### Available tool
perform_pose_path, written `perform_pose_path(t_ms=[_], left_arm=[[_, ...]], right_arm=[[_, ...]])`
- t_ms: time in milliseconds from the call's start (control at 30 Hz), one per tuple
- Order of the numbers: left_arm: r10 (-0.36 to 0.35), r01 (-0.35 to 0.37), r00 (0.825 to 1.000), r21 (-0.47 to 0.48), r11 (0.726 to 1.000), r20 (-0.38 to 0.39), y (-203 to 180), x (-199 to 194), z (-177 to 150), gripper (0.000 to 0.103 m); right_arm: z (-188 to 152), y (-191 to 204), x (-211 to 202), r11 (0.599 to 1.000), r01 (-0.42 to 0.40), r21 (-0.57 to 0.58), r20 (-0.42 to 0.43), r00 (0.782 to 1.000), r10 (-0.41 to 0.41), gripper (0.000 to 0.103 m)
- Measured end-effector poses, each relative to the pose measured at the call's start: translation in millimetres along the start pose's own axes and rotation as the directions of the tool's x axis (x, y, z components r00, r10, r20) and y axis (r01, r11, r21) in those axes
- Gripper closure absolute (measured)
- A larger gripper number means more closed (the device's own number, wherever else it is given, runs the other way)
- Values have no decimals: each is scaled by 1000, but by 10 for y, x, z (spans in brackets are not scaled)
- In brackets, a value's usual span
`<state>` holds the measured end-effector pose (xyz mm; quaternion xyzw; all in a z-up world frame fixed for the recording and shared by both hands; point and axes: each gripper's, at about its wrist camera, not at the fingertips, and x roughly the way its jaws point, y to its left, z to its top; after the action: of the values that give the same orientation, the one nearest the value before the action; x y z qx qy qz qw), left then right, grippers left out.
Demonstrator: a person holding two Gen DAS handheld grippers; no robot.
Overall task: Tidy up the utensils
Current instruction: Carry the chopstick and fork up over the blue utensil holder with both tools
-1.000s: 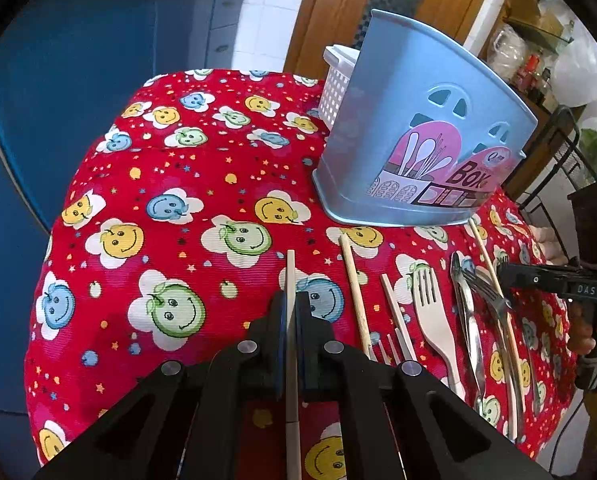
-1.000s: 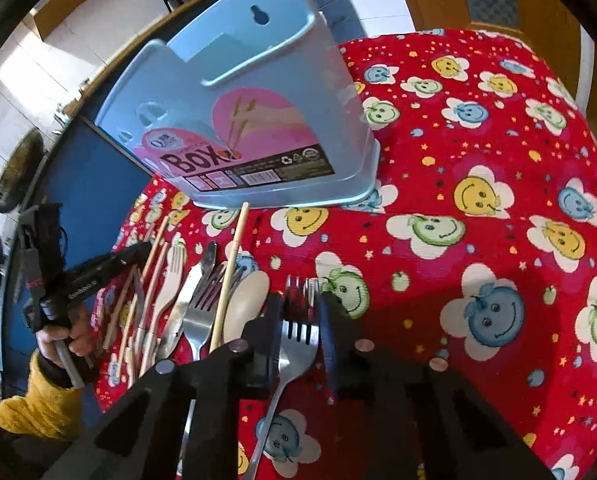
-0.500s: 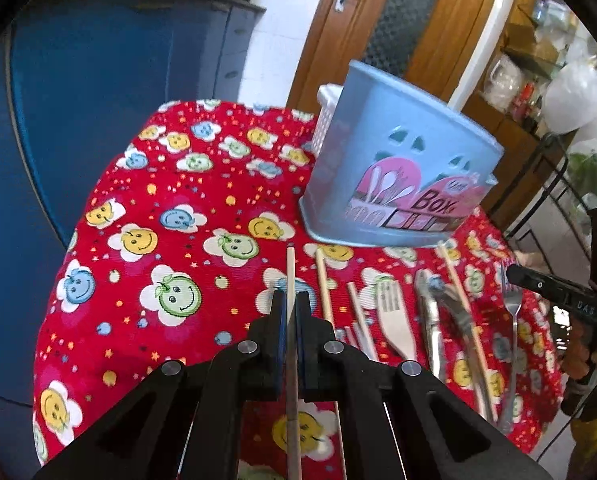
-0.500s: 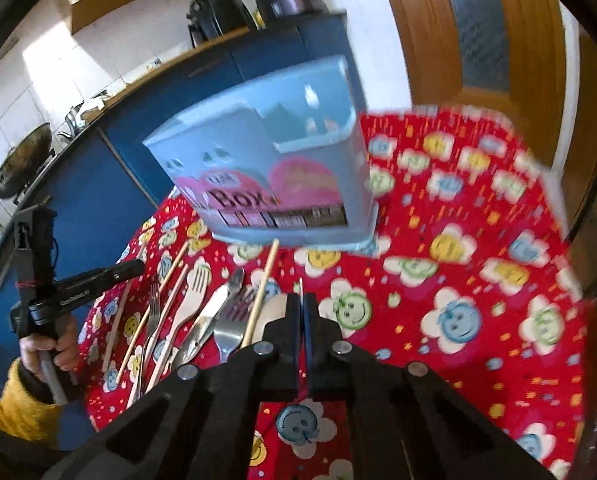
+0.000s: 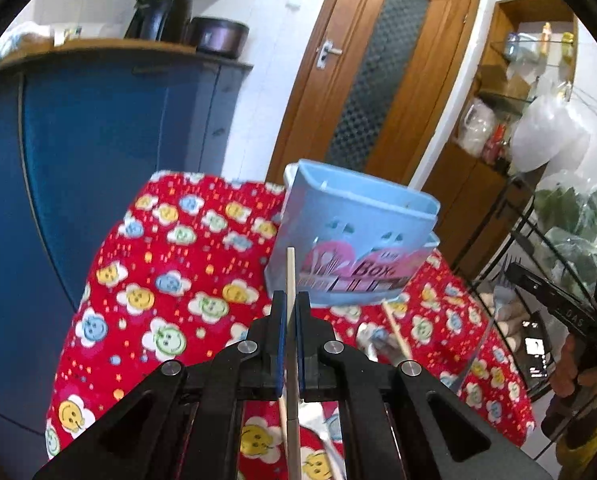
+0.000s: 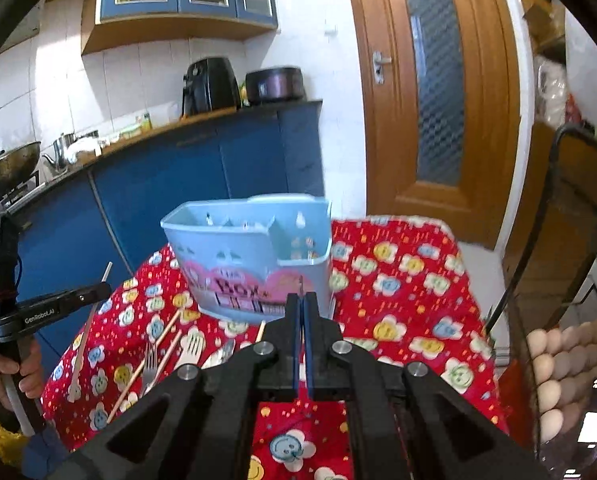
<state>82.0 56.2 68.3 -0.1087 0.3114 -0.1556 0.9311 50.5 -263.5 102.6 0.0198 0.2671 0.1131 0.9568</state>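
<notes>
left gripper (image 5: 290, 312): clamped on a thin pale wooden chopstick (image 5: 290, 280); the stick runs straight between the pads and its tip pokes out ahead, over the front of the box.
right gripper (image 6: 301, 312): jaws pinched on a metal fork, seen edge-on; only a thin sliver (image 6: 300, 282) shows past the tips.
left view only: the right gripper from the side, fork tines (image 5: 508, 266) sticking out of it.
right view only: inside of the blue plastic utensil box (image 6: 254, 256), divided and perforated; loose utensils (image 6: 166, 352) (wooden chopsticks, wooden fork, metal pieces) on the cloth left of the box.
surface: red tablecloth (image 5: 170, 280), smiley-flower print.
vs earlier: both grippers are higher, both items are off the cloth, and the box looks smaller and lower in view.
</notes>
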Motion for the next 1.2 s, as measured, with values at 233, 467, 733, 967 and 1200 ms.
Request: perform_pose_path(t_ms=[233, 467, 733, 967, 1200], left_arm=[[-42, 41, 998, 24, 999, 44, -173, -69, 200, 99], [-62, 55, 993, 65, 996, 99, -390, -76, 487, 99], [-85, 73, 982, 80, 994, 167, -575, -11, 1011, 99], [-57, 43, 974, 68, 997, 218, -676, 309, 1452, 99], [72, -94, 930, 44, 995, 361, -650, 583, 1707, 99]], right_arm=[[193, 43, -91, 1000, 7, -28, 48, 999, -6, 100], [442, 50, -159, 997, 25, -68, 86, 996, -19, 100], [826, 102, -181, 989, 75, -124, 155, 986, -55, 100], [1135, 76, 13, 984, 115, -137, 180, 980, -90, 100], [1351, 45, 269, 974, 166, -153, 212, 968, -132, 100]])
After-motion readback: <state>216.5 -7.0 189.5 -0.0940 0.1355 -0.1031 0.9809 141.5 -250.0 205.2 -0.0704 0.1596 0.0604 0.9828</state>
